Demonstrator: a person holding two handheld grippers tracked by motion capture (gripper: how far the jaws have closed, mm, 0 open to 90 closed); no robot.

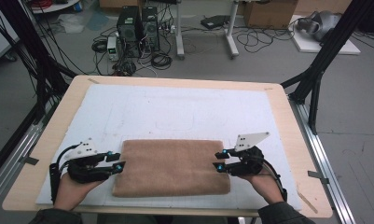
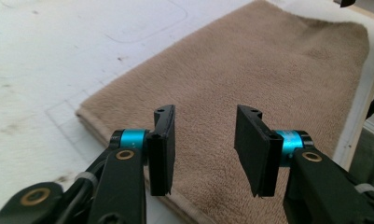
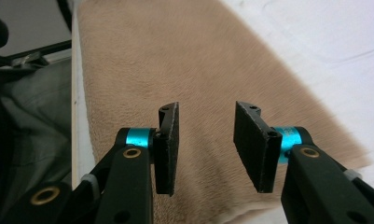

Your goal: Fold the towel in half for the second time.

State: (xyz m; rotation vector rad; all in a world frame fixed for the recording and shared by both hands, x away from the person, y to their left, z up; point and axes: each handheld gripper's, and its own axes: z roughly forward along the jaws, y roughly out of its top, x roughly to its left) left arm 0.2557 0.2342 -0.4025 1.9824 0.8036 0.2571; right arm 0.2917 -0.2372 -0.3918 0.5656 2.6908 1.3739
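Two claws hover at the short ends of a folded towel (image 1: 171,167) on the desk (image 1: 282,112). The towel is tan and lies flat as a neat rectangle on a white mat (image 1: 175,112) that covers most of the desk top, close to the near edge and about midway between the sides.

At the towel's left end the left claw (image 1: 117,161) points inward, its tips at or just over the edge. In the left gripper view its jaws stand parted above the pile near the towel's near corner, with a clear gap between the pads and nothing caught in them. They press on no cloth.

At the right end the right claw (image 1: 220,160) mirrors it, tips just at the towel's right edge. In the right gripper view its jaws are likewise parted over the towel's end, the pads free of the fabric and nothing between them.

Both are held low and roughly level, each in one of the person's hands, which come in from the near edge with dark green sleeves. A grey three-cornered plate rides on top of each claw.

Behind the desk the floor (image 1: 268,60) carries two computer towers (image 1: 139,28) among loose cables, and a cardboard box (image 1: 268,13) farther right.
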